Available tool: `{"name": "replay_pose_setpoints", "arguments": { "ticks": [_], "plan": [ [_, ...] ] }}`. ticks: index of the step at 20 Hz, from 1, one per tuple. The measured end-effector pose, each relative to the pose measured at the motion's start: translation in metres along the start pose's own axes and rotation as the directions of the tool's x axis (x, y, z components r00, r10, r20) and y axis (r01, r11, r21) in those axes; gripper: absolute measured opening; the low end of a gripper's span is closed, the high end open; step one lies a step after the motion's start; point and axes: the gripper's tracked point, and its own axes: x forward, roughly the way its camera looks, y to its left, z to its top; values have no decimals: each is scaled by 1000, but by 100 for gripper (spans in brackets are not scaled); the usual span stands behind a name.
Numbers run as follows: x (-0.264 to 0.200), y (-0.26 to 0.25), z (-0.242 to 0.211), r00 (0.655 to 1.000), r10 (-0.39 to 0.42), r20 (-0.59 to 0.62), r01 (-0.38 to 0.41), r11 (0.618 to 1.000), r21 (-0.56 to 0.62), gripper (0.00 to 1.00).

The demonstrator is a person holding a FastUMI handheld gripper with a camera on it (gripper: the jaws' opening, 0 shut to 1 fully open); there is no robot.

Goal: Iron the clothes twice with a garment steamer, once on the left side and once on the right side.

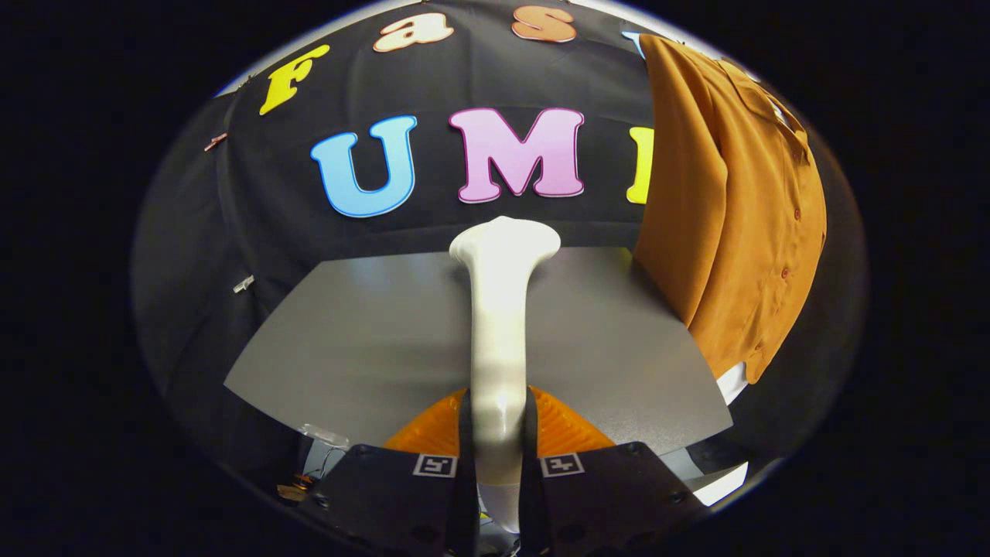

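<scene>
Gripper [498,433] pinches the upright steamer [499,325]; the shirt [727,209] hangs beyond and right of its head, apart.

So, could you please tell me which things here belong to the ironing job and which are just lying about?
For the job:
- garment steamer, gripped between the jaws
- gripper
- orange shirt, hanging beyond

Just there:
- grey table
- black cloth wall
</scene>
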Motion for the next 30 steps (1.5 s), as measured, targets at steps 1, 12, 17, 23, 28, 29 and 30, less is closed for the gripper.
{"name": "replay_pose_setpoints", "arguments": {
  "ticks": [1, 12, 17, 23, 28, 29, 30],
  "plan": [
    [-12, -1, 13, 999, 3, 40, -3, 1000, 6, 24],
    [-156, -70, 82, 937, -126, 326, 111, 992, 63, 24],
    [-195, -97, 89, 906, -154, 394, 131, 988, 84, 24],
    [-219, -135, 109, 859, -157, 487, 140, 988, 71, 24],
    [-224, -174, 120, 826, -168, 538, 144, 986, 88, 24],
    [-222, -180, 122, 820, -168, 547, 144, 986, 88, 24],
    [-219, -187, 122, 816, -169, 553, 147, 985, 85, 24]
  ]
}}
